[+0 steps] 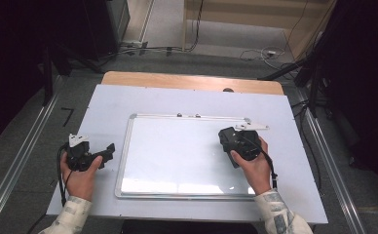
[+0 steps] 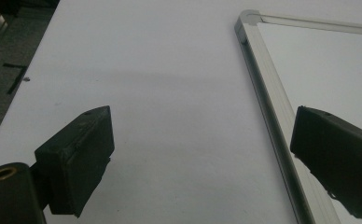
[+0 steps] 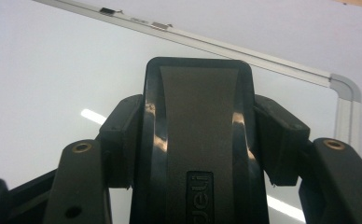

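Holding: the right gripper (image 1: 228,138) has its fingers (image 3: 123,140) closed on a black eraser (image 3: 198,140), one pad on each long side
Eraser position: over the whiteboard (image 1: 177,156), toward its right part, below the top frame; whether it touches the board surface I cannot tell
Right hand (image 1: 253,163): wrapped around the gripper body from below, sleeve coming in at the bottom edge of the high view
Left gripper (image 1: 110,150): fingers (image 2: 79,163) spread wide apart with nothing between them
Left gripper position: resting over the bare worktop (image 1: 104,107), just beside the whiteboard's left frame (image 2: 272,112)
Left hand (image 1: 80,173): cupped under the gripper, low at the left of the worktop
Whiteboard: lies flat in the middle of the worktop, aluminium frame, small clips along its top rail (image 3: 160,25)
Hands: well apart, one on each side of the board
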`<action>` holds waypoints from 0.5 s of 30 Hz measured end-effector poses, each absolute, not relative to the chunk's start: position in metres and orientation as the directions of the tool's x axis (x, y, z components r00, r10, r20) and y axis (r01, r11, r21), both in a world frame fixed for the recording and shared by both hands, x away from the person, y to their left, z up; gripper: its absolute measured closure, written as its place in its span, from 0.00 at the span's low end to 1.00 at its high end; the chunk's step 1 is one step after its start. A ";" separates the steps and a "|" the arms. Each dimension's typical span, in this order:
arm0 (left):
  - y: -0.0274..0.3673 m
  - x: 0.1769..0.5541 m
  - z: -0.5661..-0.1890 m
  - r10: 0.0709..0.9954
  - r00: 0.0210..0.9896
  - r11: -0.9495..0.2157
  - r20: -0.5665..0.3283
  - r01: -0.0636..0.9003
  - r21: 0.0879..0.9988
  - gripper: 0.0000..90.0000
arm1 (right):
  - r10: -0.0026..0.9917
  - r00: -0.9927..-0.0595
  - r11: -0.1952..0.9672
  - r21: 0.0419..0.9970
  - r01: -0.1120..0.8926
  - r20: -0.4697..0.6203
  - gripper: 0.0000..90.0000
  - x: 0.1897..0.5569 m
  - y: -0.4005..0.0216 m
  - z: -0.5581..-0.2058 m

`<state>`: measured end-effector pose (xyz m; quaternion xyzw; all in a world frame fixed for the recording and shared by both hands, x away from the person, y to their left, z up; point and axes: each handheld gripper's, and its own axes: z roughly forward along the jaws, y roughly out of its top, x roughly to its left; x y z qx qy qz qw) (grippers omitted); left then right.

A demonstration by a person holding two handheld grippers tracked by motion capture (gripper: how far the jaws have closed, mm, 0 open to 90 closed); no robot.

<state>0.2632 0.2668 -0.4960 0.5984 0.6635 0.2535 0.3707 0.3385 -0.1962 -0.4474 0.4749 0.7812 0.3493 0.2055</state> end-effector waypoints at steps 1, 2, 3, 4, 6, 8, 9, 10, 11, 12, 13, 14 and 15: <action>0.267 0.263 -0.496 0.982 -0.009 0.154 -0.187 0.607 0.779 0.07 | 0.888 -0.460 0.301 0.740 0.601 0.012 0.42 0.339 -0.198 -0.448; 0.267 0.263 -0.496 0.983 -0.008 0.152 -0.185 0.607 0.780 0.07 | 0.892 -0.452 0.295 0.739 0.605 0.014 0.42 0.340 -0.200 -0.448; 0.267 0.263 -0.495 0.982 -0.008 0.154 -0.187 0.605 0.782 0.07 | 0.898 -0.440 0.289 0.739 0.608 0.011 0.42 0.341 -0.202 -0.449; 0.267 0.263 -0.495 0.982 -0.009 0.158 -0.191 0.601 0.783 0.08 | 0.903 -0.431 0.282 0.740 0.610 0.012 0.42 0.343 -0.204 -0.449; 0.267 0.262 -0.495 0.982 -0.010 0.158 -0.191 0.602 0.783 0.07 | 0.912 -0.409 0.266 0.741 0.616 0.012 0.42 0.345 -0.209 -0.449; 0.267 0.262 -0.495 0.982 -0.010 0.158 -0.191 0.603 0.782 0.07 | 0.921 -0.389 0.251 0.741 0.622 0.015 0.42 0.348 -0.213 -0.450; 0.267 0.262 -0.495 0.981 -0.009 0.158 -0.191 0.603 0.782 0.07 | 0.925 -0.379 0.244 0.741 0.625 0.014 0.42 0.349 -0.215 -0.450; 0.267 0.262 -0.495 0.982 -0.009 0.158 -0.191 0.602 0.783 0.07 | 0.930 -0.367 0.239 0.741 0.627 0.011 0.42 0.350 -0.217 -0.451; 0.267 0.262 -0.495 0.982 -0.008 0.157 -0.191 0.601 0.783 0.07 | 0.935 -0.356 0.232 0.739 0.633 0.011 0.42 0.352 -0.218 -0.451; 0.267 0.263 -0.495 0.982 -0.008 0.157 -0.191 0.601 0.783 0.07 | 0.939 -0.344 0.226 0.738 0.636 0.009 0.42 0.353 -0.220 -0.452; 0.267 0.263 -0.495 0.982 -0.008 0.157 -0.190 0.602 0.783 0.07 | 0.943 -0.334 0.220 0.736 0.640 0.008 0.42 0.354 -0.221 -0.453; 0.267 0.263 -0.495 0.982 -0.009 0.157 -0.190 0.602 0.783 0.07 | 0.945 -0.326 0.218 0.735 0.642 0.004 0.42 0.356 -0.222 -0.454; 0.267 0.263 -0.495 0.982 -0.010 0.158 -0.191 0.601 0.783 0.07 | 0.947 -0.320 0.216 0.733 0.645 0.003 0.42 0.358 -0.223 -0.455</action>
